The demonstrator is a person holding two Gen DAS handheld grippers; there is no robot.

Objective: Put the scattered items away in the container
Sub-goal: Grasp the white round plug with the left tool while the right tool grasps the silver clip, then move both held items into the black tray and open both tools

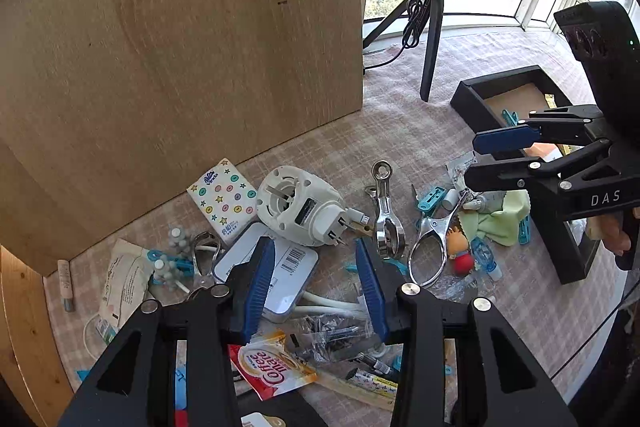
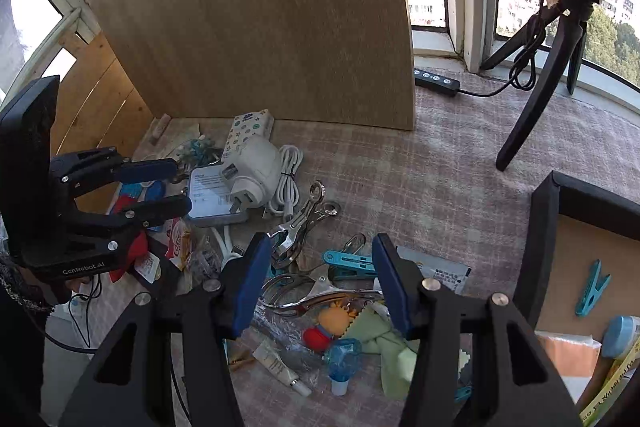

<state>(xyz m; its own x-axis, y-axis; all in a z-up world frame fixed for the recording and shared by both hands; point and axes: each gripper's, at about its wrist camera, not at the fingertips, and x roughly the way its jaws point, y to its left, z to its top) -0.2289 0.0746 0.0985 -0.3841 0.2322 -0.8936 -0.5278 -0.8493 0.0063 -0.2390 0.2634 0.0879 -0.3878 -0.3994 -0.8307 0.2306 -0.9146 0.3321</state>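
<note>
Left tongs gaping wide with nothing between the blue ribbed pads, hovering over the clutter; right tongs likewise spread wide and empty. Lying scattered just beyond and beneath both: a white rounded plug adapter of smooth plastic, shiny metal clips, a teal clothespin, a soft pale-green cloth, a crinkly Coffee-mate sachet, a dotted tissue pack. Sitting off to the right of the right tongs: the black rectangular container with a brown cardboard floor, already holding another teal peg. Spreading underneath: a pinkish checked cloth covering the bench. Standing behind: an upright wooden board, sunlit windows and a black tripod.
</note>
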